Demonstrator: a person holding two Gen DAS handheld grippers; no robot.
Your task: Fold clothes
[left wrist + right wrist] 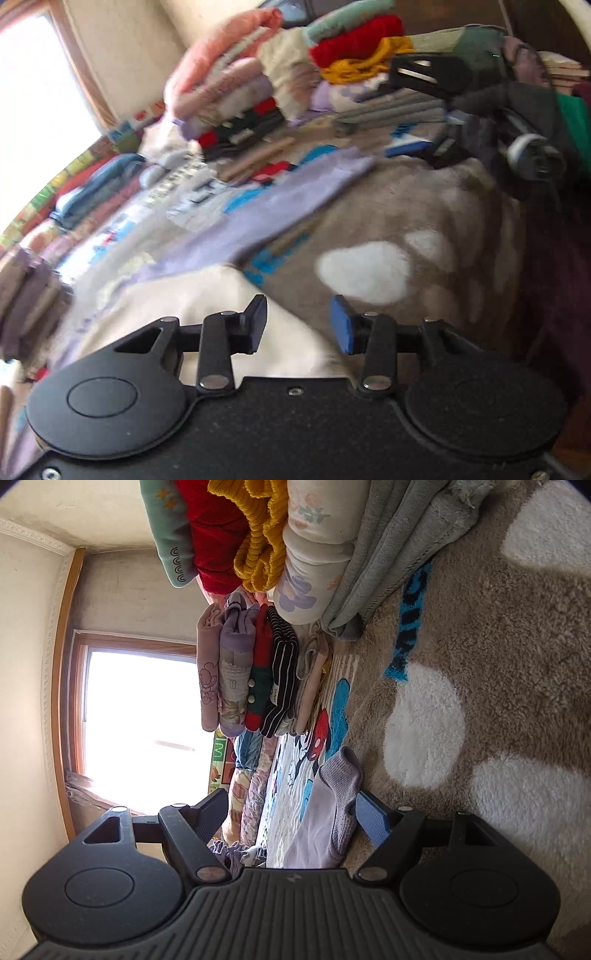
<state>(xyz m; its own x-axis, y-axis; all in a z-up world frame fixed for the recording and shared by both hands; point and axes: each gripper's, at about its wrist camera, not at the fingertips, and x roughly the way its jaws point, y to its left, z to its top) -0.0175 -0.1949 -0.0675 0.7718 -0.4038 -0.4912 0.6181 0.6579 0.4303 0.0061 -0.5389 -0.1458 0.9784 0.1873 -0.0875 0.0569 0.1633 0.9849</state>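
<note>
A lavender garment (280, 206) lies spread over the brown rug with white patches (417, 206). My left gripper (300, 323) is open and holds nothing. It hovers over the edge of a cream cloth (218, 302), short of the lavender piece. The right wrist view is rolled sideways. There the lavender garment's ribbed cuff (341, 775) sits between the fingers of my open right gripper (291, 816), close to the blue pad (373, 821). The jaws stand wide apart and are not clamped on it.
Folded clothes are stacked at the back: a pink, striped and red stack (229, 96) (255, 679) and a mint, red and yellow stack (354, 48) (236, 535). More folded piles line the left edge (96, 188). A dark sleeve (517, 107) reaches in at upper right. A bright window (140, 720) is behind.
</note>
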